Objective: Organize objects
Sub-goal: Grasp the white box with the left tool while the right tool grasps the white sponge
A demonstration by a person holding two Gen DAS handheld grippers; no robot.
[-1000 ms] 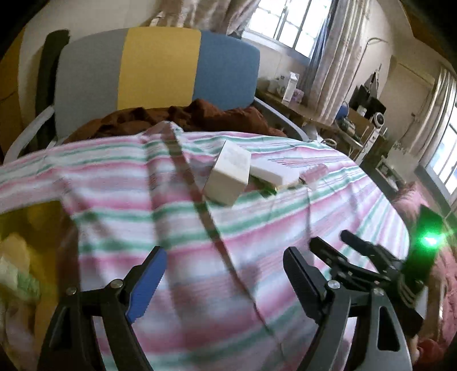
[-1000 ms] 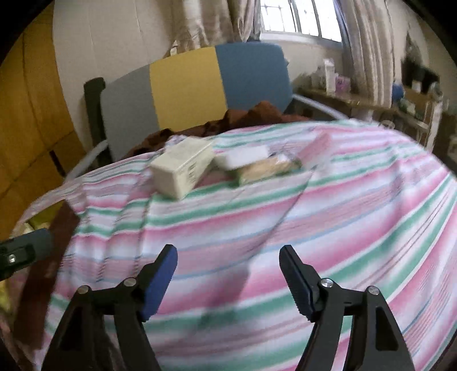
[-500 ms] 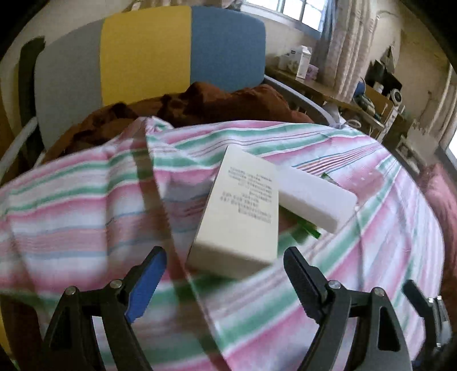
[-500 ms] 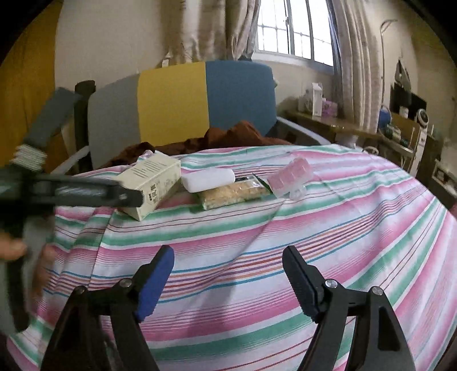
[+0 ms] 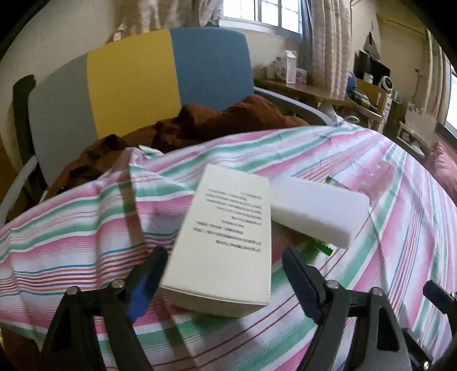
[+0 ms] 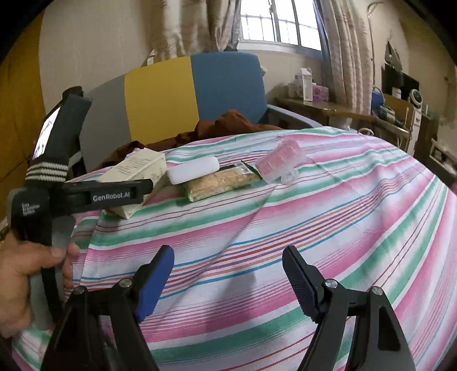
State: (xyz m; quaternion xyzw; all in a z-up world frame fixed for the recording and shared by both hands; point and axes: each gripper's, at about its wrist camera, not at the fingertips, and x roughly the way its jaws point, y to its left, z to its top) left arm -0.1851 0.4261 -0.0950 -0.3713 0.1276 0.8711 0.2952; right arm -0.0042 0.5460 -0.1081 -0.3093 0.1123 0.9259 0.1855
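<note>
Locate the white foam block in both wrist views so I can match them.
Left wrist view: the white foam block lies right of centre, against the cream box, partly over a green-edged packet.
Right wrist view: it sits upper left of centre, between the box and the cracker packet.
Shared landmark: the grey, yellow and blue chair back.

Carton (image 5: 228,234) left of sponge (image 5: 317,214)

Window daylight (image 6: 281,25), fisheye-warped edges
</note>
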